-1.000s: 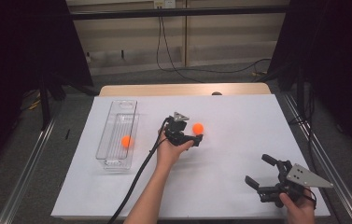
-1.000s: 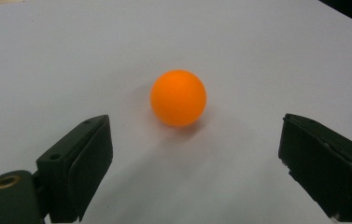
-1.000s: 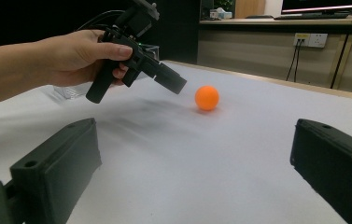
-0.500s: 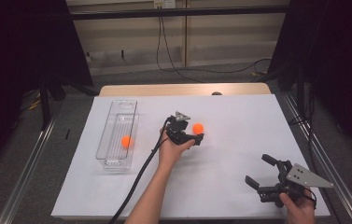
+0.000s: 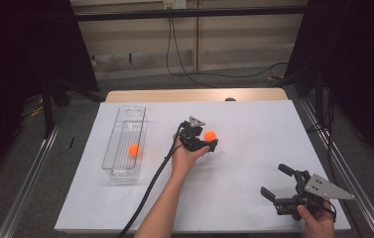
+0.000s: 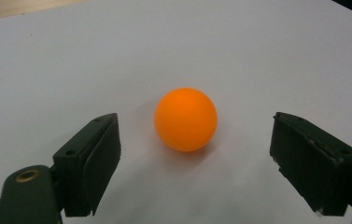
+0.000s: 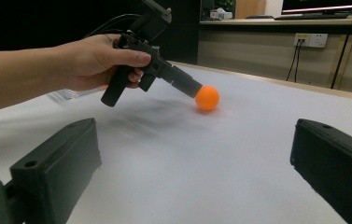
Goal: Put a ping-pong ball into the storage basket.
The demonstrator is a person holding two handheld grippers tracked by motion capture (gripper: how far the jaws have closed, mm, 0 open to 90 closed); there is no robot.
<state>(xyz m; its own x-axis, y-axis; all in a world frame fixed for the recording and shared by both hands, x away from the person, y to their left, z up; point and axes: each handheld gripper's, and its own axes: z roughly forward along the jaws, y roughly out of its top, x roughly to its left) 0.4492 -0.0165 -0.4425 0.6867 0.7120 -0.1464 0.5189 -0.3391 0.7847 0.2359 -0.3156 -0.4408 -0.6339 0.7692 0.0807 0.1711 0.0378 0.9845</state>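
An orange ball (image 6: 185,119) lies on the white sheet between the jaws of my left gripper (image 6: 197,125), with a gap on each side. The jaws have just been closing in on it, and the pads do not touch it. In the high view the left gripper (image 5: 207,139) sits mid-table around the ball (image 5: 210,135). A second orange ball (image 5: 134,149) rests inside a clear plastic tray (image 5: 109,148) at the left. My right gripper (image 5: 274,179) stands open near the front right corner, holding nothing. From the right gripper (image 7: 197,135) I see the ball (image 7: 207,98) at the left gripper's tip.
The white sheet (image 5: 254,124) covers most of the wooden table (image 5: 194,95). The left gripper's cable (image 5: 150,188) trails back along the forearm toward the front edge. Metal rails run along both sides of the table.
The left gripper has shifted only slightly by the ball. The loose ball, the tray and the right gripper have stayed in place.
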